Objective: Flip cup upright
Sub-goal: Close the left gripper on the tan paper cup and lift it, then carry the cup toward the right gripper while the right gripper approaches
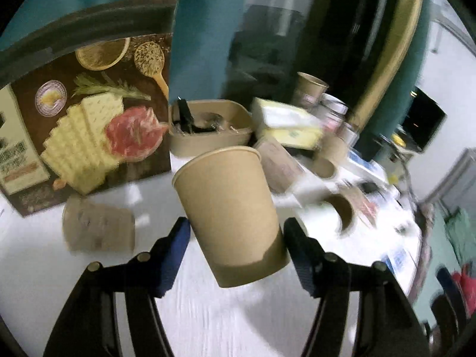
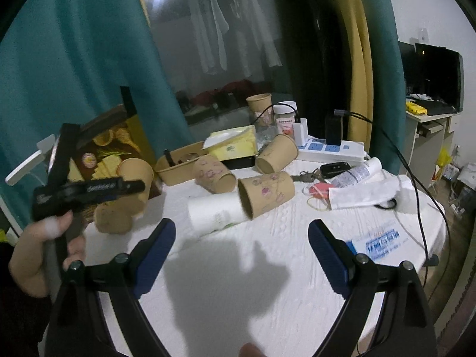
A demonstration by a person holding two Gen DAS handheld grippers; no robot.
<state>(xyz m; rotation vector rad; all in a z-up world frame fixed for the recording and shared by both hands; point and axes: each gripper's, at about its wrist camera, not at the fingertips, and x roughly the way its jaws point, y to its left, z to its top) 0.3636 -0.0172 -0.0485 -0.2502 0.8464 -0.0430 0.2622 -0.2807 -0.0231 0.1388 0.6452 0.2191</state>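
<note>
Here, plain unprinted cup (image 1: 229, 208), "GetBlood"-like lettering unclear

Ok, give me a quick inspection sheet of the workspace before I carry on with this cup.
Surface: white tablecloth, bare near the tongs.
Job's things: plain paper cup lifted, tilted, mouth up; three printed cups lie on their sides.
Clutter: cracker box, beige tray, paper roll, keys.
Grippers: left tongs shut on the plain paper cup; right tongs open, empty.
Cables: black cable trails from the power strip over the table's right edge.
Surroundings: teal curtain, dark window, monitor.
</note>
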